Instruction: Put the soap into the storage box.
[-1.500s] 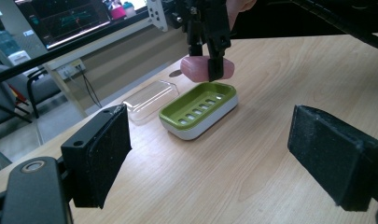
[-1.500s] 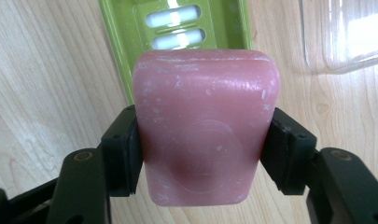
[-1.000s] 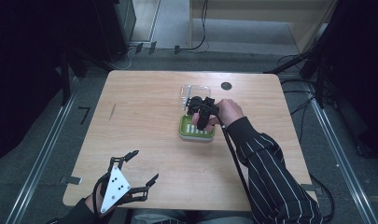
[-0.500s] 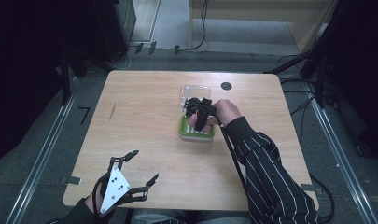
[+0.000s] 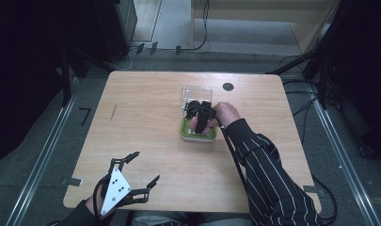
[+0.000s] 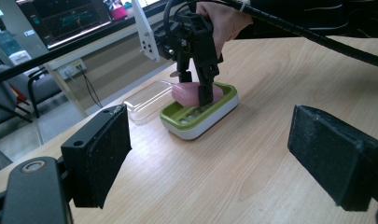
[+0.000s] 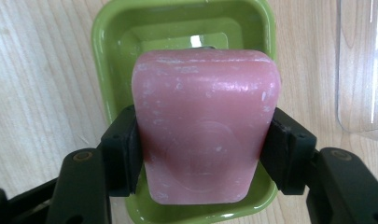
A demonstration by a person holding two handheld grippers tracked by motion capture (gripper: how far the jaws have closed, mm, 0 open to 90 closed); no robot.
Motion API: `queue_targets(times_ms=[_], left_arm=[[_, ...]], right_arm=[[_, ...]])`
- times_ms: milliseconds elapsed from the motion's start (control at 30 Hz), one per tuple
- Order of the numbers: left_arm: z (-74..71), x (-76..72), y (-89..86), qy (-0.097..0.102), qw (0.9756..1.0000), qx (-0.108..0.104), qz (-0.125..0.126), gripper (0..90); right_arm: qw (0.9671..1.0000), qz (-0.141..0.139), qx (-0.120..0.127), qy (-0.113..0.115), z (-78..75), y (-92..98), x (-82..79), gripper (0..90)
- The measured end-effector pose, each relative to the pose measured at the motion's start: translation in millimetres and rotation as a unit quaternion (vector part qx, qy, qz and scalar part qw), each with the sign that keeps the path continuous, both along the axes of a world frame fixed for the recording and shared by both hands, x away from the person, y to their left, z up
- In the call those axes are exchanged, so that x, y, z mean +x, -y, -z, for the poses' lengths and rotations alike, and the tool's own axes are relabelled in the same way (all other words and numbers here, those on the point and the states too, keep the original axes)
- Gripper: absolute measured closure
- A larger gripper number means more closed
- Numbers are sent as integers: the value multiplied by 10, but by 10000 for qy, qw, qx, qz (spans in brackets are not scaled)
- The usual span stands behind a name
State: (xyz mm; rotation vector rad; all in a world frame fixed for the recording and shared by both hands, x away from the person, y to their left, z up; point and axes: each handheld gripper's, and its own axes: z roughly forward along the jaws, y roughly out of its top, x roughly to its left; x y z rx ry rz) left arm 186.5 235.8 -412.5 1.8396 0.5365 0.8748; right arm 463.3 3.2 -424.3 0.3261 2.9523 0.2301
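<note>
A pink soap bar is clamped between the pads of my right gripper, which is shut on its two long sides. The gripper points down over a green soap dish with a white base. In the left gripper view the soap bar sits low within the dish rim; whether it touches the bottom I cannot tell. From above, the right gripper is at the table's middle over the dish. My left gripper stands open near the front left edge, with nothing between its pads.
A clear plastic lid lies flat just beyond the dish, also at the right edge of the right gripper view. A small black round disc sits near the far edge of the wooden table.
My right gripper has shifted slightly toward the near side with the soap bar in it, staying over the dish. The left gripper has not moved.
</note>
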Motion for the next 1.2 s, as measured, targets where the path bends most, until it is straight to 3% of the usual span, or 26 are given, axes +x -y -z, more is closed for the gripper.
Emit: queue_targets(times_ms=[533, 633, 733, 800, 1200], left_arm=[[2, 5, 9, -1, 10000, -15, 7, 137], [1, 12, 15, -5, 10000, 19, 12, 137], [0, 17, 15, -2, 10000, 26, 19, 137], [1, 17, 14, -3, 10000, 27, 20, 137], [1, 15, 20, 1, 10000, -2, 31, 137]], right_arm=[[9999, -16, -109, 11, 76, -8, -1, 384], [9998, -29, -143, 106, 90, -1, -8, 382], [9999, 8, -47, 101, 101, 15, 2, 368], [9999, 27, 56, 120, 66, 34, 12, 352], [9993, 369, 57, 27, -64, 62, -52, 165]])
